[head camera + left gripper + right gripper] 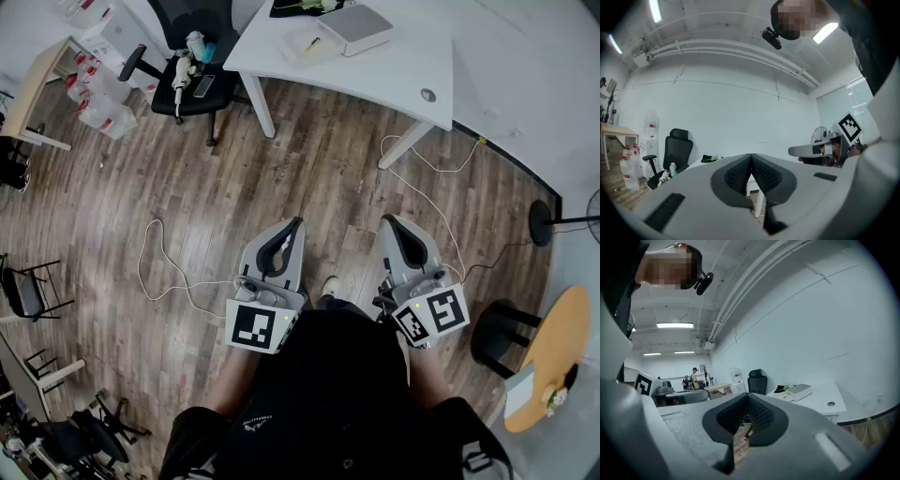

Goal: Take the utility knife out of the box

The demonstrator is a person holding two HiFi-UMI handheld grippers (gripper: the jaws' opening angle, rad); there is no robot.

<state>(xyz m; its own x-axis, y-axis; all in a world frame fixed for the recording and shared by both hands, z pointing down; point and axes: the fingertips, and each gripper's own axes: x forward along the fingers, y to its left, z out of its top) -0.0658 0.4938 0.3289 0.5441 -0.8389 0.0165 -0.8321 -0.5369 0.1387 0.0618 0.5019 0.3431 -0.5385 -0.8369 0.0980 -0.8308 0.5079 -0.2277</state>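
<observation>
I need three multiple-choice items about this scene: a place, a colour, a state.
1. Where lies the flat white box? A on the white table; B on the floor; C on the chair.
2. What colour is the office chair? A red; B black; C yellow.
3. How stand the left gripper's jaws? A wide apart; B shut on a knife; C shut, empty.
Answers: 1 A, it rests on the tabletop. 2 B, seat and back are black. 3 C, the pads meet, nothing between.
</observation>
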